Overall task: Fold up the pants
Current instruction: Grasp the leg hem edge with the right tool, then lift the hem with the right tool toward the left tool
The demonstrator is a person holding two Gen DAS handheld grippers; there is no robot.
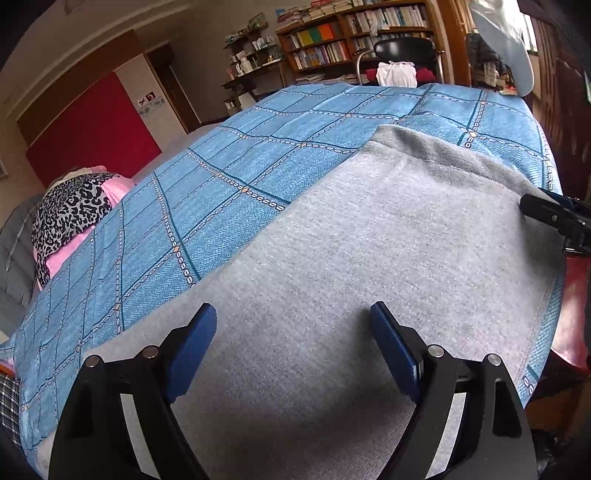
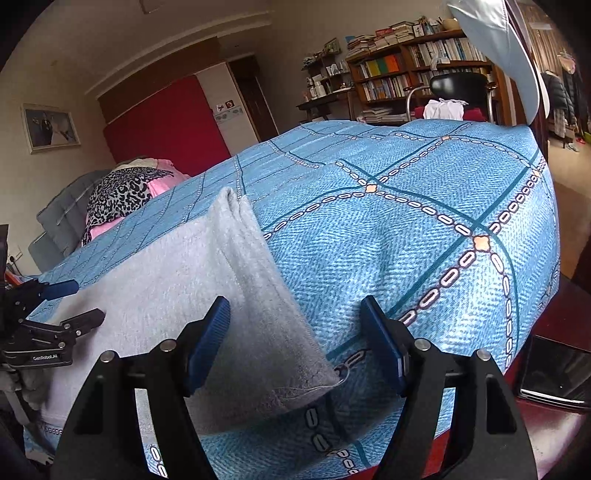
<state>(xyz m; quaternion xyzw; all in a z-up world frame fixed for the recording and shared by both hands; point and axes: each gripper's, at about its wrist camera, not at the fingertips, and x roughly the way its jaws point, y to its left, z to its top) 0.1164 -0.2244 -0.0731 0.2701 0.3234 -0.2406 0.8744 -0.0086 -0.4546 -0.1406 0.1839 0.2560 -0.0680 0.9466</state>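
Grey fleece pants [image 1: 369,240] lie flat on a blue patterned bedspread [image 1: 184,221]. My left gripper [image 1: 293,347] is open and empty, hovering just above the grey cloth. My right gripper [image 2: 295,339] is open and empty, its jaws straddling the cuffed end of the pants [image 2: 258,295] near the bed's front edge. The right gripper shows at the right edge of the left wrist view [image 1: 554,216]. The left gripper shows at the left of the right wrist view [image 2: 62,306], over the pants.
The bedspread [image 2: 424,240] covers the whole bed. A leopard-print cloth on pink bedding [image 1: 70,210] lies at the far left. A black chair [image 1: 402,51] and bookshelves [image 1: 351,33] stand beyond the bed. A dark red table [image 2: 554,406] is at the right.
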